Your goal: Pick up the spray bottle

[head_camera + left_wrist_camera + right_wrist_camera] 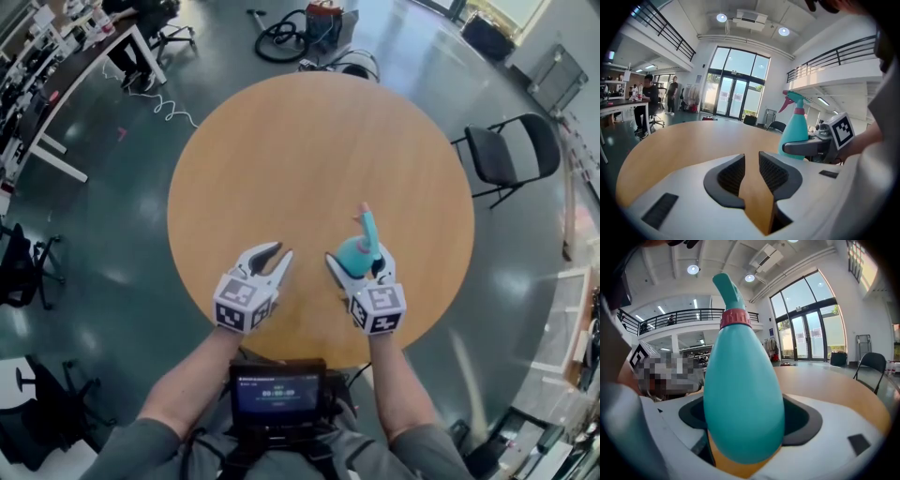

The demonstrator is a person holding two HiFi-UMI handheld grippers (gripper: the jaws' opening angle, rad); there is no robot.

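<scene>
Spray bottle (740, 394) sits clamped in right gripper (356, 261) jaws; left gripper (279, 251) jaws stand narrowly apart.

Seen from the head view, both forearms reach forward from the body at 6 o'clock, the left forearm (183, 386) angled toward 1 o'clock and the right forearm (394, 384) almost straight toward 12. Grey sleeves cover the upper arms. The left gripper (279, 253) points toward 1 o'clock; its jaws stand a little apart with nothing between them. The right gripper (356, 261), just beside it at 3 o'clock, leans toward 11 o'clock, its jaws closed on the round body of the spray bottle (367, 230), which stands upright in the grip.
</scene>
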